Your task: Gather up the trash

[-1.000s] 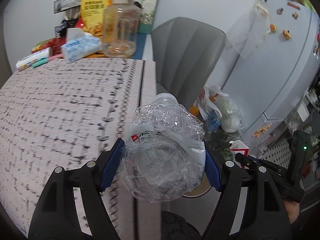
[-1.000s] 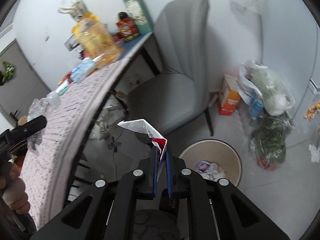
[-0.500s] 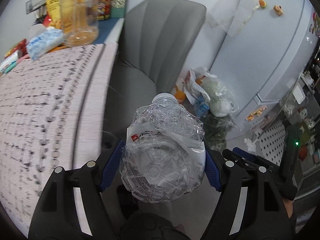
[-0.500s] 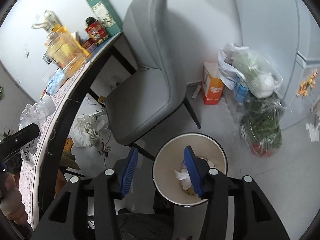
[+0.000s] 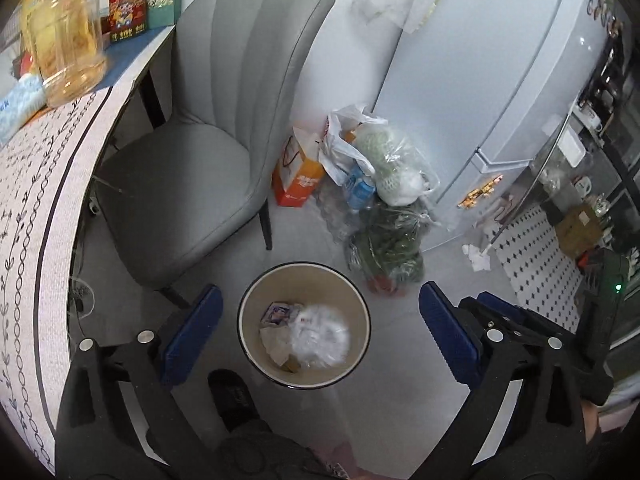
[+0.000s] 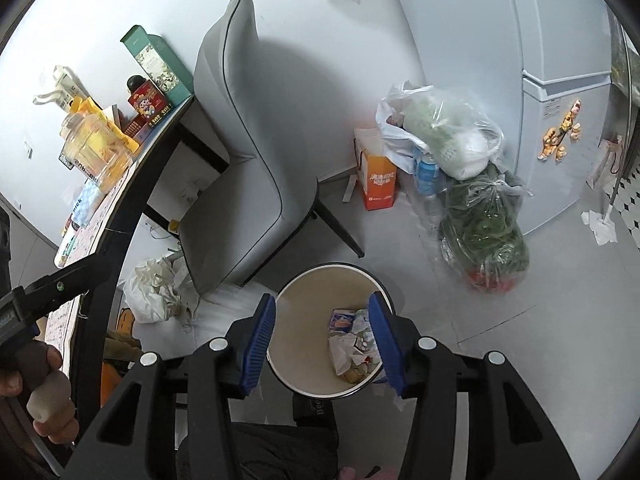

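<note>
Over a grey-tiled kitchen floor, beside a pale fridge and a grey upholstered chair drawn up to the patterned bench, I hold both tools above the cream waste bin. My left hand-held gripper is opening, its blue pads spread wide with nothing between them; directly below, a crumpled clear plastic bottle, blurred, lies inside the bin on top of paper scraps and a small printed wrapper. My right hand-held gripper stands about half open over the same bin and holds nothing. Judging by what lies in the bin, this round of trash is delivered. What may remain is a crumpled white tissue on the floor near the fridge, and perhaps items among the jar and packets at the bench's far end, though I cannot tell which of those count as rubbish. Only the left wrist view catches the bottle in the bin. Only the right wrist view shows the white plastic bag slumped on the floor under the bench, and my left hand gripping its handle at the picture's edge
</note>
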Demonstrator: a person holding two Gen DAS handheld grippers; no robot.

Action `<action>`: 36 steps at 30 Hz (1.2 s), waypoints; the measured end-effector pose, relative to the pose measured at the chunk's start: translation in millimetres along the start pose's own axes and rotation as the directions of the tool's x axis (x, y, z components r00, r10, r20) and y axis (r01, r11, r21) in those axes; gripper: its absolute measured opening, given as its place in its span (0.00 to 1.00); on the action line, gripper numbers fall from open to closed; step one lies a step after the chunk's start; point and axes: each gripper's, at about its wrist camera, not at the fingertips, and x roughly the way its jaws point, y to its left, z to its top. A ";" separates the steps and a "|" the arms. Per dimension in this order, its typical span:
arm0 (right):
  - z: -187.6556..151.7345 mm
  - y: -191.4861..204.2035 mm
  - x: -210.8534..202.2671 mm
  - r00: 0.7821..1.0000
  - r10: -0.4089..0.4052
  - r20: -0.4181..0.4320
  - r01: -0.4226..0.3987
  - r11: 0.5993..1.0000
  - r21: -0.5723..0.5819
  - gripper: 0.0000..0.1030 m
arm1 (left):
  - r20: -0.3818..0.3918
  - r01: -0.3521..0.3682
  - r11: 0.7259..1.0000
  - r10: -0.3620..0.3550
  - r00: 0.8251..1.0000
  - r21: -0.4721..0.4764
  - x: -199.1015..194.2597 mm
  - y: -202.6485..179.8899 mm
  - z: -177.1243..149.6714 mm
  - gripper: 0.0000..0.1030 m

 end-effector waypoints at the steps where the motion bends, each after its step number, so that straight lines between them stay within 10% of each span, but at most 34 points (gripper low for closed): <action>1: -0.3 0.6 -1.0 1.000 0.001 0.001 -0.001 1.000 -0.001 0.50 | -0.002 -0.003 1.000 0.003 1.000 -0.011 -2.6 4.4 -0.6 0.94; 20: -4.6 104.7 -38.9 0.998 0.054 0.046 -0.047 0.990 -0.131 0.89 | 0.219 -0.054 0.974 0.103 0.970 -0.218 -136.5 90.1 -29.8 0.94; 36: -26.3 211.6 -108.2 0.992 0.083 0.096 -0.054 0.962 -0.269 0.92 | 0.322 -0.110 0.948 0.208 0.923 -0.298 -257.5 137.3 -83.3 0.94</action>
